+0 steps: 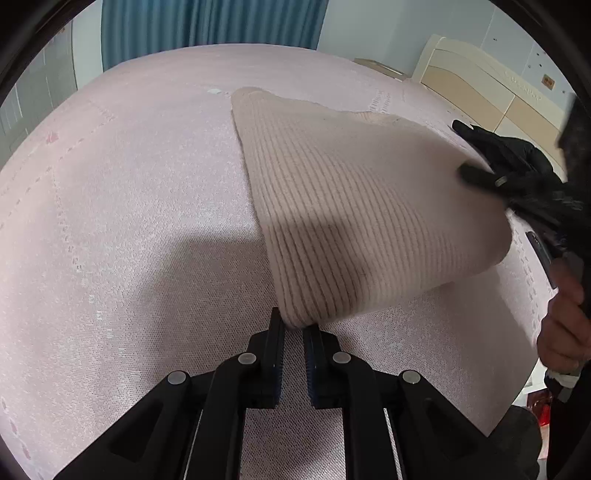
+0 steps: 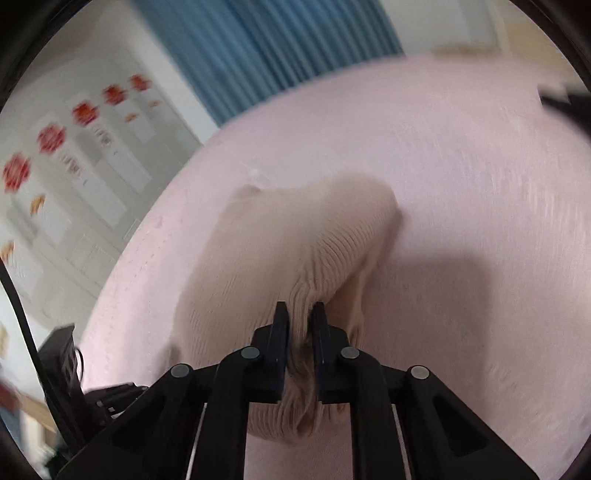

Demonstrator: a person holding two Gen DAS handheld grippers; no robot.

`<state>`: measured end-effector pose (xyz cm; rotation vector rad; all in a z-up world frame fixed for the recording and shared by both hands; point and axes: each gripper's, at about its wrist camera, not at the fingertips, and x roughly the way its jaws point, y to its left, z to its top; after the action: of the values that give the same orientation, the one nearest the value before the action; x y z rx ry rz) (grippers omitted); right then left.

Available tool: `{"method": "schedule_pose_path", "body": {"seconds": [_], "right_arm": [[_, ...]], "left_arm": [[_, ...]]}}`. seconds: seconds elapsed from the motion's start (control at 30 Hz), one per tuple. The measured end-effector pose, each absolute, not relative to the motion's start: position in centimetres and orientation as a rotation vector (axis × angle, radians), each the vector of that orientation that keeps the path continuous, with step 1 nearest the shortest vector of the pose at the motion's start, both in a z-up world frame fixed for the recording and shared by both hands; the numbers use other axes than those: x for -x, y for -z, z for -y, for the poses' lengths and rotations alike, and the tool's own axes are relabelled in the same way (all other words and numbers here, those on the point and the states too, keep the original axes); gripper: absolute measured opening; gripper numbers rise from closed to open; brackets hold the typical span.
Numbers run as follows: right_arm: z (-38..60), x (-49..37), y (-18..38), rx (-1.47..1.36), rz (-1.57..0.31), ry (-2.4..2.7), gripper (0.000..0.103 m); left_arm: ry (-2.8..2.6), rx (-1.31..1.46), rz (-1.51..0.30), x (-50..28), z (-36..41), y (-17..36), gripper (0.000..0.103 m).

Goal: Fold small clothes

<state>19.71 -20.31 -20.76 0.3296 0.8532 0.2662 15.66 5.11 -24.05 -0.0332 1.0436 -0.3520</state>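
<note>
Spread across a bed with a pale pink woven cover (image 1: 122,221): a small cream ribbed knit garment (image 1: 354,206), partly lifted off the cover, far end resting on the bed.

In the left wrist view, near corner of the garment pinched between the black fingers of the left gripper (image 1: 294,325), fingers drawn together on the knit, only a thin fold of fabric showing between them. From that corner, ribs fanning away toward the far end and toward the right edge. At that right edge, black right gripper (image 1: 491,162) closed on the opposite side of the garment, a bare hand (image 1: 565,328) wrapped around its handle lower down. Fabric stretched taut-looking between the two grips, shadow cast on the cover beneath.

In the right wrist view, heavily blurred, a bunched roll of the same knit clamped between the fingers of the right gripper (image 2: 300,317), cloth running back between the fingers toward the camera and forward in a humped sheet above the cover. Possibly a sleeve or hem drooping at the far right of the hump; too smeared to tell.

Behind the bed: blue pleated curtain (image 1: 207,26), cream panelled headboard (image 1: 491,85), white wall with red paper decorations (image 2: 51,136).
</note>
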Motion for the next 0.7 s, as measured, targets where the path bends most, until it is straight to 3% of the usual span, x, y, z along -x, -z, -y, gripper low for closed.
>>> {"method": "schedule_pose_path", "body": {"seconds": [0.1, 0.3, 0.4, 0.47, 0.57, 0.7], "right_arm": [[21.9, -18.5, 19.3, -0.388, -0.735, -0.341, 0.010], [22.1, -20.5, 25.0, -0.359, -0.961, -0.189, 0.011], [21.6, -20.2, 24.1, -0.325, -0.951, -0.181, 0.013], [21.3, -20.1, 22.9, -0.294, -0.938, -0.168, 0.023], [21.0, -20.1, 20.9, -0.246, -0.878, -0.150, 0.026], [21.2, -20.8, 19.1, -0.216, -0.816, -0.146, 0.030]], "left_arm": [[0.366, 0.062, -1.039, -15.7, -5.4, 24.1, 0.010], [0.375, 0.071, -1.055, -16.1, -5.3, 24.2, 0.010], [0.384, 0.075, -1.076, -15.9, -6.1, 24.4, 0.010], [0.394, 0.092, -1.093, -15.7, -6.6, 24.3, 0.010], [0.376, 0.141, -1.120, -15.1, -8.5, 24.2, 0.022], [0.356, 0.236, -1.070, -15.0, -10.9, 22.9, 0.026]]}}
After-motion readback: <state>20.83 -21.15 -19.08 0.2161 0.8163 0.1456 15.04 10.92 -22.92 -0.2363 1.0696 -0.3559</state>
